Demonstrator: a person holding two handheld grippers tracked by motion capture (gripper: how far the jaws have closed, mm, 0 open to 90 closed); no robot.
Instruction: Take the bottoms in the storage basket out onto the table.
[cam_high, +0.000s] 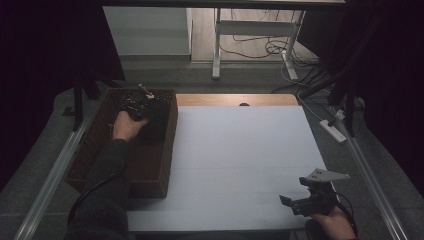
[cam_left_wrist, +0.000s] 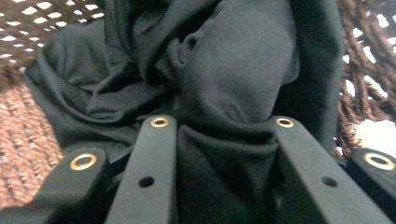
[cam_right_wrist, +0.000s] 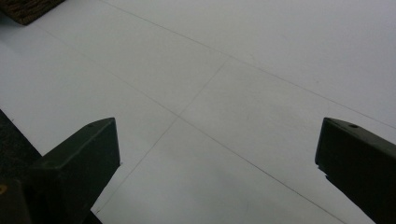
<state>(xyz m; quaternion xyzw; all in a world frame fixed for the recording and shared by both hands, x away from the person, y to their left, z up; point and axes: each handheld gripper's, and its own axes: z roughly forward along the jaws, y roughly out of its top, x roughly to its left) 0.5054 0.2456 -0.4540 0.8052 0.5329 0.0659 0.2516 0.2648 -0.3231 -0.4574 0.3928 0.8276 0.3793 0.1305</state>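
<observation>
Inspection of the work in hand: a dark garment lies bunched inside the brown woven basket, which stands at the left edge of the white surface. The left gripper is down in the far end of the basket, and in the left gripper view its jaws are clamped on a thick fold of the cloth, the fabric puckered between them.

The right gripper rests near the front right corner of the surface, well apart from the basket, with its jaws spread wide and nothing between them.

Handling assessment: the garment appears soft, limp and light, with no stiffness of its own. It should drape and trail from whatever point is held, so loose parts may drag over the basket rim or snag on the open weave. It is not fragile and unlikely to slip, since cloth compresses under the jaws. A bunched fold several layers thick, such as the one now held, gives the firmest purchase; a single thin edge would be more likely to pull free.
</observation>
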